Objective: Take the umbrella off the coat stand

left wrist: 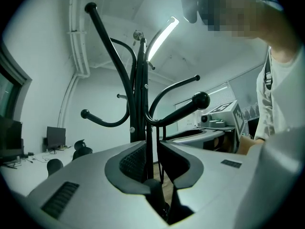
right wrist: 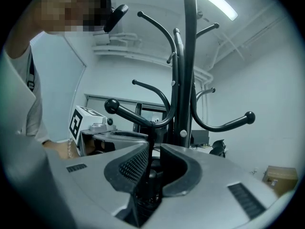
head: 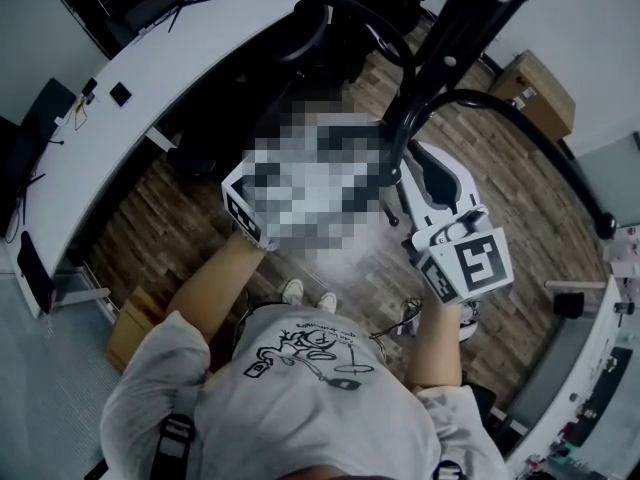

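The black coat stand (head: 440, 63) rises in front of me. Its thin black umbrella strap (right wrist: 151, 140) hangs from a ball-tipped hook (right wrist: 133, 114). The right gripper (right wrist: 153, 159) is shut on the dark umbrella (right wrist: 150, 184), whose top sits low between its jaws. From the other side, the left gripper (left wrist: 151, 151) is shut on the same strap (left wrist: 151, 132) just under the hook (left wrist: 183, 109), with the umbrella's dark top (left wrist: 159, 199) below. In the head view the right gripper (head: 410, 163) points at the stand's pole, and only the marker cube (head: 243, 203) of the left one shows.
A long white desk (head: 150, 78) curves along the left, with black office chairs (head: 300, 28) behind the stand. Cardboard boxes sit at the upper right (head: 540, 88) and lower left (head: 130, 328) on the wooden floor. Other hooks (left wrist: 102, 120) stick out around the pole.
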Available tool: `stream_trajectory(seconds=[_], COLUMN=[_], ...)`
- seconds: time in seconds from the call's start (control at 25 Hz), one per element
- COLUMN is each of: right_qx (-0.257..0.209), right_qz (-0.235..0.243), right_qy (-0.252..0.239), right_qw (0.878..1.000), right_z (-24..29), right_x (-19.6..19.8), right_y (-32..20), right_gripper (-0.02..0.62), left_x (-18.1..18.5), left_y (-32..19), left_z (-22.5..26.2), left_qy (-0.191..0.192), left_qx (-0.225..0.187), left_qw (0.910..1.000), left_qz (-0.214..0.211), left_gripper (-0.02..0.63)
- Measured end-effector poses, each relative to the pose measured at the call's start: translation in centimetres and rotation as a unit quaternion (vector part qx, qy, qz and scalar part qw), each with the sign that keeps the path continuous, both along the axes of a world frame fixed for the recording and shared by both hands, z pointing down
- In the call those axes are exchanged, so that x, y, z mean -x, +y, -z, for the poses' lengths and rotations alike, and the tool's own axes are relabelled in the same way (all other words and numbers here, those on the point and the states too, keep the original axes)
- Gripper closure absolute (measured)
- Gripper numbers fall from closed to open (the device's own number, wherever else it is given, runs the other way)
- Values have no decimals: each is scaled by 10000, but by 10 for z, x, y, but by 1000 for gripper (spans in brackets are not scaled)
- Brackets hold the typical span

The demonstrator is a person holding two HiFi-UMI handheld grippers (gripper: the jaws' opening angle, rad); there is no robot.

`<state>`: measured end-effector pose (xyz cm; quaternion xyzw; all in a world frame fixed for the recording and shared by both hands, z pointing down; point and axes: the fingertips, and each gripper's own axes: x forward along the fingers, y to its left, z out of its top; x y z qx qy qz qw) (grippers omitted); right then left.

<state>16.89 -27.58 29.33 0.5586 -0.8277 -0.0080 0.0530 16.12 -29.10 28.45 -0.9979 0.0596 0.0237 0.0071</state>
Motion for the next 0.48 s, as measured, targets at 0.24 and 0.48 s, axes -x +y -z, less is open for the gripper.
stream_trajectory(seconds=[0.24, 0.48], right_qx=[7, 0], right_qz=[144, 306], right_qy=[-138, -235], right_qw=[9998, 9993], right_z=[-1, -1], right_x=[-1, 0], right_y=[-7, -12], right_gripper=[511, 528], left_x=[-3, -3], left_y=[-2, -5], left_z=[0, 1], left_qy=[38, 63], left_qx=[-94, -64], left_qw=[9999, 9999], left_qz=[-102, -105], left_gripper=[550, 580])
